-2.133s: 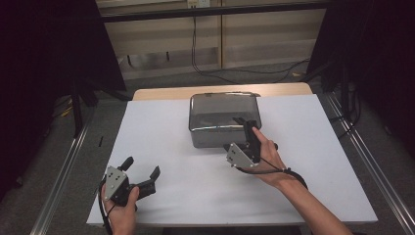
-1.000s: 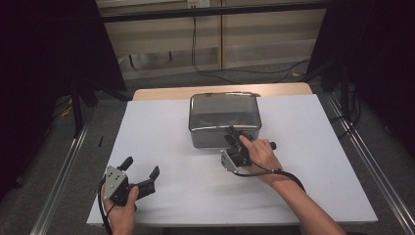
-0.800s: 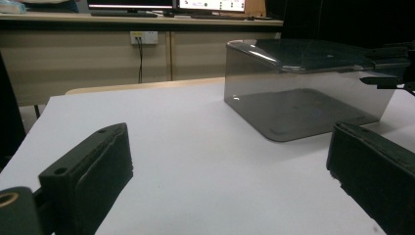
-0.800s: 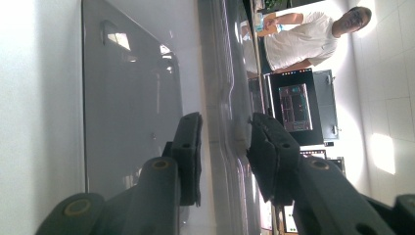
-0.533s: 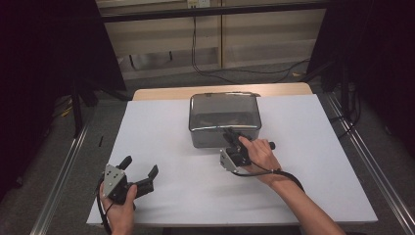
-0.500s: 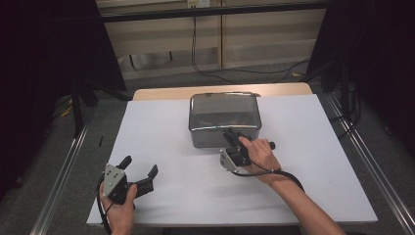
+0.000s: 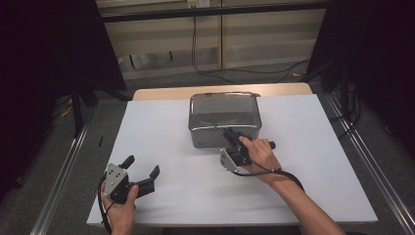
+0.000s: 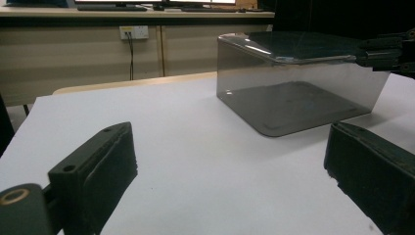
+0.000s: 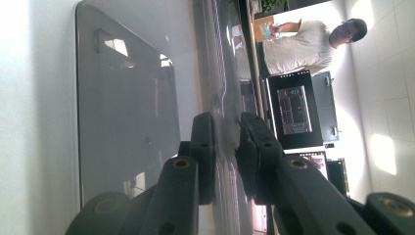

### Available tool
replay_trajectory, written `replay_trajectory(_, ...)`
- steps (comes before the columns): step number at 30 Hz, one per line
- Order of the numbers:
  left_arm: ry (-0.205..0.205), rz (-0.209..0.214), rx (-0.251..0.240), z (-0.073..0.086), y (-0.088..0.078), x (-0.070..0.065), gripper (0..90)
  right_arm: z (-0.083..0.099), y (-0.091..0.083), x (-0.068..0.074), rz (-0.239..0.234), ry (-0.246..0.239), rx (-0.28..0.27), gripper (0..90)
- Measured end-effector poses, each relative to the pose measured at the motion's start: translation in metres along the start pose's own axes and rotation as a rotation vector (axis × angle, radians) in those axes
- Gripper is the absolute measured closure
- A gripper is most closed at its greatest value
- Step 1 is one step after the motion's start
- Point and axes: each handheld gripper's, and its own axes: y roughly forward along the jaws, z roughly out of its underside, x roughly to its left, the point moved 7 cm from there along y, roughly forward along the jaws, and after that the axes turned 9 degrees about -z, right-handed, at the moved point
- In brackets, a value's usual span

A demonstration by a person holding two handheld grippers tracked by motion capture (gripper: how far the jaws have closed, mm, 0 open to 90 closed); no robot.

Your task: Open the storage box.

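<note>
The box (image 7: 224,119), a smoky see-through tub, is sitting upside-down or lidded (cannot tell which) on the white tabletop (image 7: 313,161), toward the far middle, its long axis running left to right across the person's view

The right tool (image 7: 232,137) is lying against the box's near wall, close to its right end, rolled on its side. In the right gripper view its two black pads (image 9: 203,147) are standing narrow with the thin top edge of the box pinched between them; the jaws have just been closing onto that edge and are now clamping it. So the box is lying straight ahead of this tool, beyond the pads, with the bulk of it stretching away to the tool's left

The left tool (image 7: 142,178) is resting low at the near left of the tabletop, well apart from the box, jaws standing wide with nothing between them. From the left gripper view the box (image 8: 298,83) is lying ahead and to the right, its near corner pointing back at the camera

Judgement: the right hand (image 7: 257,152) is the nearer one and already has the grip, off-centre toward one end, so any lift is likely to be tipping the box about that edge; the left tool is too far off to be steadying the other end without a long reach
</note>
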Motion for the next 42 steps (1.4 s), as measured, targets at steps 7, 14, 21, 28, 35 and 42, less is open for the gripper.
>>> replay_trajectory(7, -0.006, 0.042, 0.015, 0.0, 0.003, -0.003, 6.3, -0.001, -0.001, -0.003, 0.007, 0.001, -0.006, 77.4)
replay_trajectory(14, 0.025, 0.093, 0.034, -0.002, 0.01, -0.009, 6.7, 0.0, -0.003, -0.006, 0.016, 0.006, -0.007, 77.8)
replay_trajectory(21, 0.003, 0.098, 0.032, -0.007, 0.019, -0.011, 5.7, -0.001, -0.003, -0.008, 0.019, 0.006, -0.013, 78.0)
replay_trajectory(28, 0.019, 0.122, 0.031, -0.012, 0.032, -0.016, 4.1, -0.002, -0.004, -0.012, 0.026, 0.011, -0.016, 78.3)
replay_trajectory(35, 0.04, 0.139, 0.004, -0.02, 0.051, -0.019, 4.3, -0.002, -0.004, -0.013, 0.03, 0.012, -0.022, 78.4)
replay_trajectory(42, 0.065, 0.166, 0.002, -0.026, 0.073, -0.03, 7.9, -0.002, -0.005, -0.015, 0.029, 0.018, -0.026, 78.4)
